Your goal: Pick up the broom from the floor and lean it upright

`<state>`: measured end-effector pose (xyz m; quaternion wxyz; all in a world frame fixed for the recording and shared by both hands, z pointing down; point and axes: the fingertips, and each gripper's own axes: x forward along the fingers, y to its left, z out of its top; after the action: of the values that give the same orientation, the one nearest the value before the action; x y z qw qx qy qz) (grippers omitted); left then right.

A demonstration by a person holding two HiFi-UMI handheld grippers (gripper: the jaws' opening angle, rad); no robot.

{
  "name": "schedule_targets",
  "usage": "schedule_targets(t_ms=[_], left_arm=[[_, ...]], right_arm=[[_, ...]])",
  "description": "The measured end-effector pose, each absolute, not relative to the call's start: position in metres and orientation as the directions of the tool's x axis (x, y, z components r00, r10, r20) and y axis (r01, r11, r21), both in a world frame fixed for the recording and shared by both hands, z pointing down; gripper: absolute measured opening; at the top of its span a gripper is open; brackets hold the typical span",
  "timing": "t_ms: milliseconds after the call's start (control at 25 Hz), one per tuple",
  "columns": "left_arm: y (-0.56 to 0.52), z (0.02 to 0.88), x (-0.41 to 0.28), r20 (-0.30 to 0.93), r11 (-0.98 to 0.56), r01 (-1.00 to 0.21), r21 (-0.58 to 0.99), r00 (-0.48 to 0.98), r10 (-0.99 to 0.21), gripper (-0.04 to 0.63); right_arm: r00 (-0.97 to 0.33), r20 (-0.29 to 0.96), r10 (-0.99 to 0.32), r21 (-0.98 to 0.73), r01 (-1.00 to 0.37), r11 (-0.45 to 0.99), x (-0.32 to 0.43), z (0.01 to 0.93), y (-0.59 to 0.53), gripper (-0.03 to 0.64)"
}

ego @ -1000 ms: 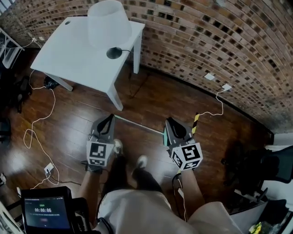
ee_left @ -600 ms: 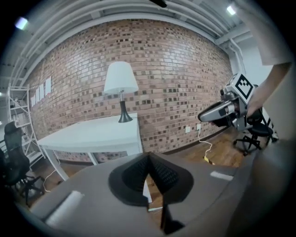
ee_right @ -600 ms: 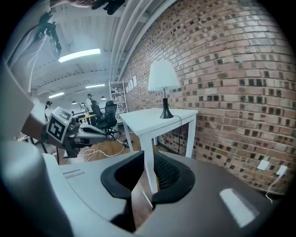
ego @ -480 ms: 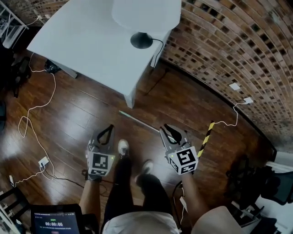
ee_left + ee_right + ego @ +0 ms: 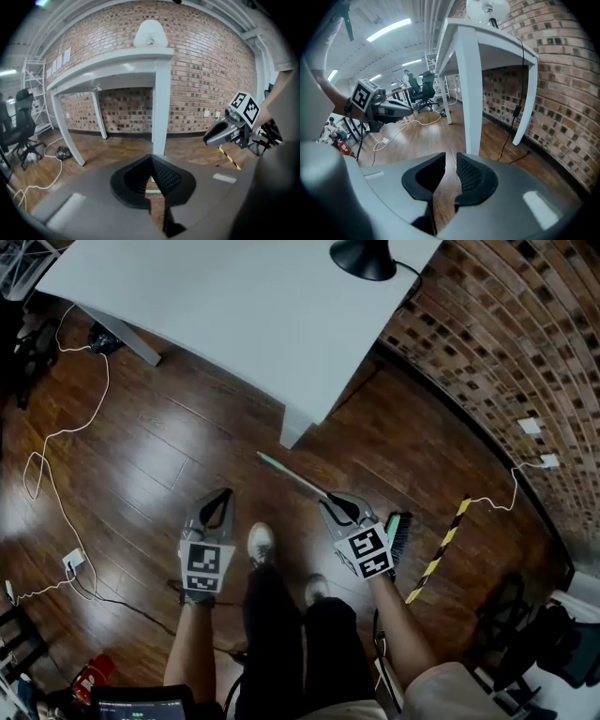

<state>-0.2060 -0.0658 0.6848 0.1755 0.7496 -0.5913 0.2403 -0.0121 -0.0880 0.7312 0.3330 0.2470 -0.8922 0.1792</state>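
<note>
The broom lies on the wooden floor; its pale handle (image 5: 289,474) runs from near the table leg toward my right gripper, and its green-and-black head (image 5: 398,534) shows just right of that gripper. My right gripper (image 5: 330,503) hangs low over the handle and hides its middle. Its jaws have just been opening and stand a narrow gap apart (image 5: 452,157), with only floor between them. My left gripper (image 5: 221,498) is to the left, apart from the broom, its tips meeting (image 5: 151,158) with nothing held.
A white table (image 5: 234,315) with a leg (image 5: 295,427) stands just beyond the broom, a black lamp base (image 5: 366,259) on it. A brick wall runs at the right. A yellow-black strip (image 5: 439,551) lies near the broom head. White cables (image 5: 56,437) trail at the left. The person's shoes (image 5: 261,542) are between the grippers.
Both grippers and the head have come down toward the floor. The table now fills the top of the view, and the broom head has come into sight beside the right gripper.
</note>
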Motion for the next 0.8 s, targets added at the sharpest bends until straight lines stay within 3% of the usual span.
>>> schedule_targets(t_ms=[480, 800], left_arm=[[-0.063, 0.874, -0.230, 0.537, -0.152, -0.988, 0.003, 0.130, -0.834, 0.000], [-0.079, 0.982, -0.216, 0.521, -0.204, -0.979, 0.017, 0.183, -0.834, 0.000]], right_arm=[[-0.629, 0.723, -0.285, -0.114, -0.516, 0.849, -0.017, 0.953, -0.100, 0.091], [-0.524, 0.845, -0.110, -0.079, -0.325, 0.942, -0.026, 1.099, -0.104, 0.092]])
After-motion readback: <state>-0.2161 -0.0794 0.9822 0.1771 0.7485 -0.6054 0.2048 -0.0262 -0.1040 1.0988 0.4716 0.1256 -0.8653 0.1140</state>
